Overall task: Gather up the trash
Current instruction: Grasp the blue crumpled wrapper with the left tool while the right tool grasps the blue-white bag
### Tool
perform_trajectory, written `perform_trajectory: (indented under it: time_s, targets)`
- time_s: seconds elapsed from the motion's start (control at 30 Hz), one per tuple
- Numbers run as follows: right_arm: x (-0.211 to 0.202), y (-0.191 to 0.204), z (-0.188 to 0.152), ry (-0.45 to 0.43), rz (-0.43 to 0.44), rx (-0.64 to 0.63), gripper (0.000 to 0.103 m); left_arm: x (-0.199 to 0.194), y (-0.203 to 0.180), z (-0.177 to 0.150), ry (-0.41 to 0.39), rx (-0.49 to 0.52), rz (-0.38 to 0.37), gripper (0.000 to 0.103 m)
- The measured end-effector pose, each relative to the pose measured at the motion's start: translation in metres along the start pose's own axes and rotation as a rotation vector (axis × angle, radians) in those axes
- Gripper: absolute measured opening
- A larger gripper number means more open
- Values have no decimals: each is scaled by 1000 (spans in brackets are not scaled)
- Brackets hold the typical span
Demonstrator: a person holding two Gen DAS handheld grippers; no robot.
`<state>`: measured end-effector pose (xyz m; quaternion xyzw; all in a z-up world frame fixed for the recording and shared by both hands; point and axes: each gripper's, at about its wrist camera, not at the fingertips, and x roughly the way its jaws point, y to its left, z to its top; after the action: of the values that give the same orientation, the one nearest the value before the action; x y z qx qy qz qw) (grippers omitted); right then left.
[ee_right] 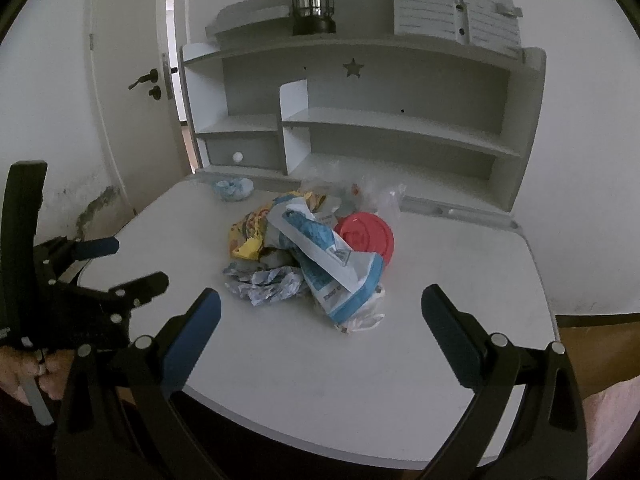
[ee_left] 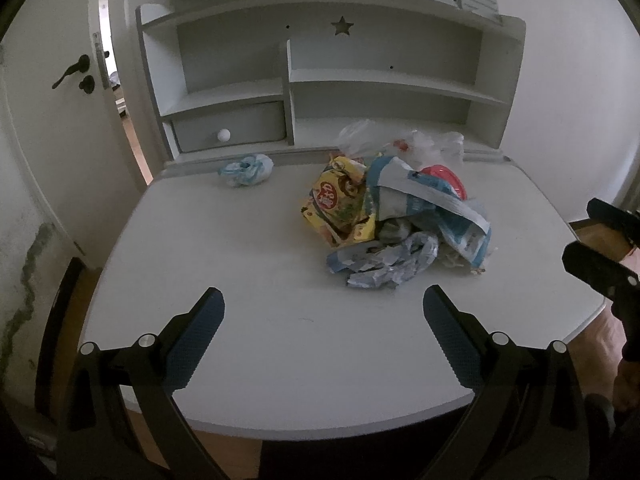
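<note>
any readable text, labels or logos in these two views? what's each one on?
Nothing reads cleanly.
Yellow snack bag: red label with white characters, too blurred to read.
Blue and white bag: dark print and a small square mark, too blurred.
Red lid: raised mark in the middle, unreadable.
Crumpled wrapper: tiny print, unreadable.
Board on the top shelf: lines only, too small.

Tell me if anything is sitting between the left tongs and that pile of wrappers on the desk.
Nothing visible does. The left tongs hang open over bare desk, and the nearest piece of the trash pile, a crumpled blue and white wrapper, lies just ahead with only clear surface before it.
</note>
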<state>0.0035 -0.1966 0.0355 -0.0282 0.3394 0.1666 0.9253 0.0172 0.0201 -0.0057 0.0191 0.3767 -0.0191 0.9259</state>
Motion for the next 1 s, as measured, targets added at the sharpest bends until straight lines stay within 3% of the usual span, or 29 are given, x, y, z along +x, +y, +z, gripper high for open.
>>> perform_trajectory:
  time_s: [0.2,0.43,0.57,0.7,0.77,0.83,0.87,0.9,0.93,0.97,1.0]
  targets:
    - [25,-8,11,29,42,-3,97,29,33,29,0,16,2,97]
    - [79,-20,34,110,98,-15,97,138,81,96,64,46,-42,97]
    - [110,-20,46,157,106,-58,97,200,97,118,126,45,-36,97]
    - [131,-17,54,185,113,-105,97,231,106,127,160,5,-28,95]
    - [138,-14,56,195,118,-131,97,240,106,128,180,1,-26,75]
    - [144,-9,57,179,123,-162,97,246,104,125,217,12,-7,26]
    - [147,-6,56,187,118,-179,96,247,104,123,232,7,-6,20]
    - [150,-3,55,196,114,-196,87,244,106,122,224,-15,-14,15]
    - [150,-1,53,205,112,-204,76,237,107,121,220,-33,-35,13]
    - [153,1,51,222,113,-212,50,232,107,120,215,-44,-52,12]
    - [155,2,50,233,113,-213,49,223,106,118,203,-46,-62,11]
